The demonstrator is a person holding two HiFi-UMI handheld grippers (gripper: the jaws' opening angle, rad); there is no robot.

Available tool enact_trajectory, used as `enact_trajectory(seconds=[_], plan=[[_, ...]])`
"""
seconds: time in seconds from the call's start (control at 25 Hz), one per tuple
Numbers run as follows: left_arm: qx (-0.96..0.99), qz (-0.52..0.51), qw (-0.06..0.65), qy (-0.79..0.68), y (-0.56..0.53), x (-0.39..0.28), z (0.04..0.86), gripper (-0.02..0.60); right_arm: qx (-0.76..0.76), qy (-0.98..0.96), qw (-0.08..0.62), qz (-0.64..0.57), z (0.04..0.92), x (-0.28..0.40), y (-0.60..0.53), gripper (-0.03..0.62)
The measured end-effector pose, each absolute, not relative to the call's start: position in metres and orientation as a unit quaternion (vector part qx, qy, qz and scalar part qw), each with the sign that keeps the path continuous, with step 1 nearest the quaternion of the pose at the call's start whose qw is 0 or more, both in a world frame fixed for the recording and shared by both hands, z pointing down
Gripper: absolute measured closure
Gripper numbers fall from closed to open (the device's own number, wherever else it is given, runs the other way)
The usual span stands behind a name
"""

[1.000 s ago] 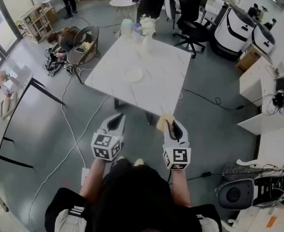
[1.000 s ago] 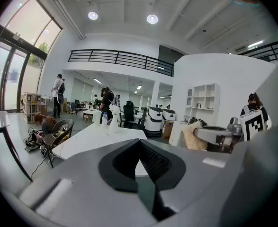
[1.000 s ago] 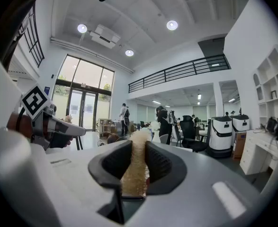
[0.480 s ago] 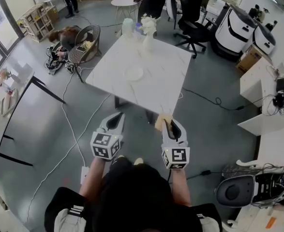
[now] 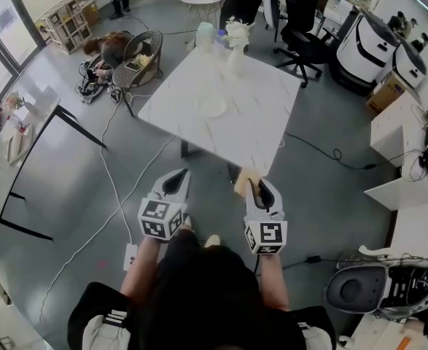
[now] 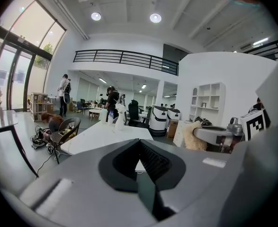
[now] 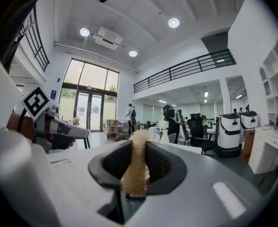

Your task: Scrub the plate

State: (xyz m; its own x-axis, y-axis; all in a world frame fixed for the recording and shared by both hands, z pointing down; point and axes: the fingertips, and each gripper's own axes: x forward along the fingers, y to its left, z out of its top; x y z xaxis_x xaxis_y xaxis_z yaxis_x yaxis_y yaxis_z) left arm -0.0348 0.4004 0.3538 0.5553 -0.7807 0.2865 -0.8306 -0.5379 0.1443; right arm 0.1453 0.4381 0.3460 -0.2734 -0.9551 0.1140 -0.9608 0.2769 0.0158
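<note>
Plate [image 5: 212,106]: small, round and white, lying flat on the white marble counter [image 5: 261,126], about mid-counter and toward its left side in the head view. It looks bare, with nothing on it that we can make out. Being round, it has no long axis, so approach angle is free.

Behind it at the far end stand a white vase [image 5: 235,60] with pale flowers and a pale green cup [image 5: 205,35]. Both are apart from the plate and not in the way of a reach from the near side.

Key relation: the plate lies straight ahead of both tools and well apart from them. The counter's near edge lies between the tools and the plate, and both tools are over the floor [image 5: 126,181], short of the counter. Sideways, the plate sits about between the lines of the two tools, so we cannot call either one nearer.

The right hand-held gripper [image 5: 251,184] is clamped on a tan scrub sponge [image 7: 135,164], which stands upright between the jaws and sticks out past their tips. It points level toward the counter.

The left hand-held gripper [image 5: 173,183] has its jaws fully together with nothing between them, and it points the same way.

Our judgement: scrubbing has not started. The person needs to step up to the counter, then bring the sponge forward and a little left onto the plate. The free left tool is the likely one to steady the rim, and a light plate may slide on smooth marble.
</note>
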Motion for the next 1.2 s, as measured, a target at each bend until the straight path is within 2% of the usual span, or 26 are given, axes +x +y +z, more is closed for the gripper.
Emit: enact_trajectory(seconds=[0.28,0.8,1.2], plan=[[0.865,0.099,0.144,-0.470,0.371,-0.060,0.364,0.575,0.598,-0.798,0.060,0.043,0.358,0.125,0.406,0.503],[0.865,0.091,0.151,-0.470,0.236,-0.110,0.359,0.575,0.586,-0.807,0.062,0.041,0.347,0.065,0.259,0.503],[0.880,0.087,0.156,-0.441,0.154,-0.156,0.360,0.575,0.615,-0.784,0.073,0.038,0.340,0.017,0.190,0.503]])
